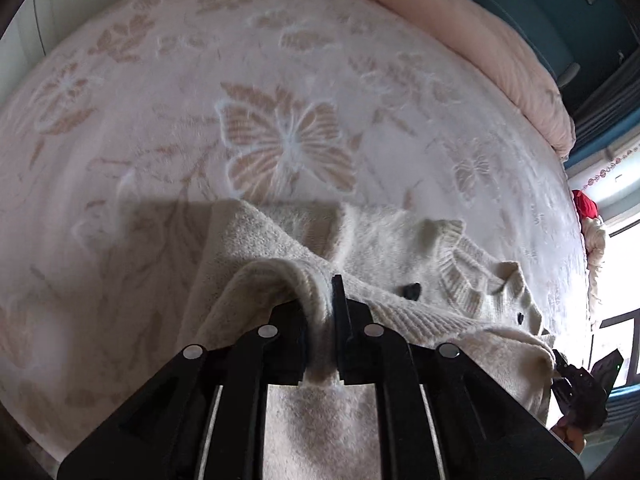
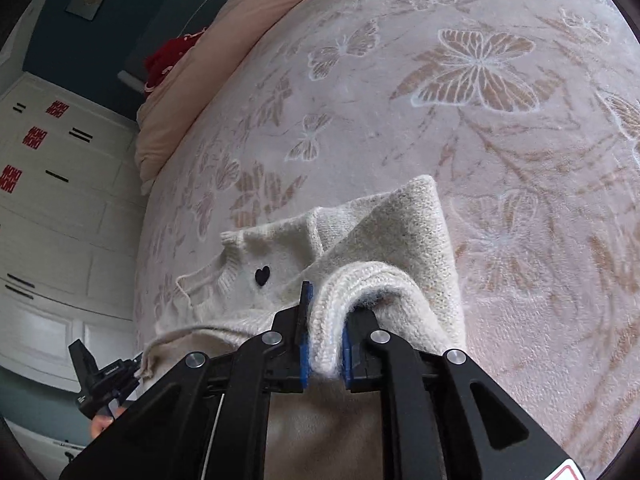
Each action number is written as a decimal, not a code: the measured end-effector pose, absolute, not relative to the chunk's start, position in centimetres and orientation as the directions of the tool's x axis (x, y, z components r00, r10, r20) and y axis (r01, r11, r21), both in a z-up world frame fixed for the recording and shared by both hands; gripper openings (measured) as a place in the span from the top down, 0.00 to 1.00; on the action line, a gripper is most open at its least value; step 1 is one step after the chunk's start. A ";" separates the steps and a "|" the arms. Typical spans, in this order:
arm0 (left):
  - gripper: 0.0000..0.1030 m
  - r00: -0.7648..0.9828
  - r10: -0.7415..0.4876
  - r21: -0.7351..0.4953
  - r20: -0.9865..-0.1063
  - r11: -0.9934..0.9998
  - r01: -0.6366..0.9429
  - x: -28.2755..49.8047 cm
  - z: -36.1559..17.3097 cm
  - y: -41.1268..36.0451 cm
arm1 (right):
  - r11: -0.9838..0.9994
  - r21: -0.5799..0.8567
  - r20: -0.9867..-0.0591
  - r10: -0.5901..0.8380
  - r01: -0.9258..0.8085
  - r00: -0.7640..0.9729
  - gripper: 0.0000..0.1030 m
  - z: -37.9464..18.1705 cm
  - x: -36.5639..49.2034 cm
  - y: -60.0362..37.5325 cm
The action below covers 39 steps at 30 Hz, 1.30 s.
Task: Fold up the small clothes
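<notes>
A small cream knitted sweater [image 1: 400, 240] with a ribbed collar and black heart buttons [image 1: 411, 290] lies on a bed, partly lifted at its near edge. My left gripper [image 1: 320, 312] is shut on a thick fold of the sweater's hem. In the right wrist view the same sweater [image 2: 400, 224] shows with one heart button [image 2: 262, 275]. My right gripper [image 2: 326, 320] is shut on the hem at the other corner, the knit bunched between its blue pads [image 2: 305, 336]. Each gripper shows at the other view's edge, the right in the left wrist view [image 1: 576, 384], the left in the right wrist view [image 2: 100, 376].
The bed is covered by a pale pink blanket [image 1: 280, 80] with butterfly patterns. A rolled pink duvet [image 1: 500, 48] lies along the far side with a red item [image 2: 168, 60] near it. White cabinets [image 2: 52, 200] stand beside the bed.
</notes>
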<state>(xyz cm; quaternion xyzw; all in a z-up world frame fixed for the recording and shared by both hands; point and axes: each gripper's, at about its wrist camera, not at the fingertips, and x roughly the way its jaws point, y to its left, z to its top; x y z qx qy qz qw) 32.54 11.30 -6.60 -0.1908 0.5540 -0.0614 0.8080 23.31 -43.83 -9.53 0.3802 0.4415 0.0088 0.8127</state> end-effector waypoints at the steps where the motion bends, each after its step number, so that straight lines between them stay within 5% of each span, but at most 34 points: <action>1: 0.88 0.384 -0.337 -0.403 -0.860 0.909 -0.105 32.6 -6.6 11.8 | 0.710 0.633 -0.700 0.355 0.308 0.620 0.85 -9.1 23.1 -43.8; 4: 0.85 0.419 -0.398 -0.456 -0.816 0.889 -0.042 31.5 -5.1 12.9 | 0.737 0.638 -0.638 0.343 0.224 0.689 0.66 -6.2 20.9 -43.8; 6: 0.81 0.459 -0.430 -0.469 -0.778 0.883 0.033 30.0 -3.6 13.8 | 0.789 0.580 -0.614 0.263 0.201 0.744 0.33 -4.1 19.0 -44.1; 7: 0.77 0.478 -0.434 -0.460 -0.763 0.885 0.069 29.2 -2.9 14.0 | 0.826 0.528 -0.609 0.207 0.196 0.766 0.32 -3.3 18.1 -44.0; 9: 0.25 0.565 -0.366 -0.391 -0.739 0.917 0.083 27.5 -1.6 14.3 | 0.892 0.422 -0.628 0.160 0.161 0.762 0.32 -2.6 17.4 -43.4; 10: 0.19 0.640 -0.311 -0.348 -0.702 0.935 0.072 26.3 -0.9 15.0 | 0.914 0.377 -0.648 0.143 0.152 0.748 0.32 -2.7 17.3 -43.1; 12: 0.15 0.691 -0.296 -0.346 -0.659 0.936 0.070 25.6 -0.6 16.0 | 0.939 0.320 -0.684 0.135 0.128 0.716 0.32 -3.5 17.4 -42.4; 19: 0.15 0.529 -0.350 -0.339 -0.773 0.933 0.123 28.9 -3.3 13.2 | 0.944 0.300 -0.758 0.147 0.139 0.636 0.32 -6.8 21.2 -41.2; 20: 0.16 0.519 -0.362 -0.314 -0.774 0.932 0.181 29.2 -3.3 11.6 | 0.939 0.308 -0.765 0.149 0.153 0.626 0.32 -7.2 21.7 -41.3; 22: 0.46 0.464 -0.341 -0.236 -0.818 0.933 0.271 30.2 -3.9 8.7 | 0.927 0.326 -0.786 0.156 0.186 0.598 0.42 -8.1 22.9 -41.3; 23: 0.87 0.435 -0.308 -0.195 -0.846 0.939 0.284 30.6 -4.6 7.8 | 0.915 0.356 -0.792 0.189 0.188 0.581 0.81 -8.6 23.3 -41.3; 24: 1.00 0.414 -0.271 -0.161 -0.869 0.946 0.281 30.9 -5.0 7.0 | 0.908 0.375 -0.796 0.212 0.188 0.566 0.92 -8.7 23.4 -41.2; 32: 1.00 0.639 -0.297 -0.256 -0.709 0.954 0.158 32.1 3.6 10.8 | 0.885 0.445 -0.607 0.186 0.137 0.773 0.93 1.0 21.2 -42.8; 36: 1.00 0.563 -0.285 -0.277 -0.776 0.956 0.102 35.6 0.9 11.9 | 0.893 0.401 -0.689 0.147 0.205 0.709 0.93 -2.4 24.3 -43.5; 39: 0.99 0.490 -0.411 -0.394 -0.769 0.908 0.143 34.4 -1.0 11.6 | 0.879 0.403 -0.753 0.159 0.256 0.638 0.92 -6.7 24.9 -43.4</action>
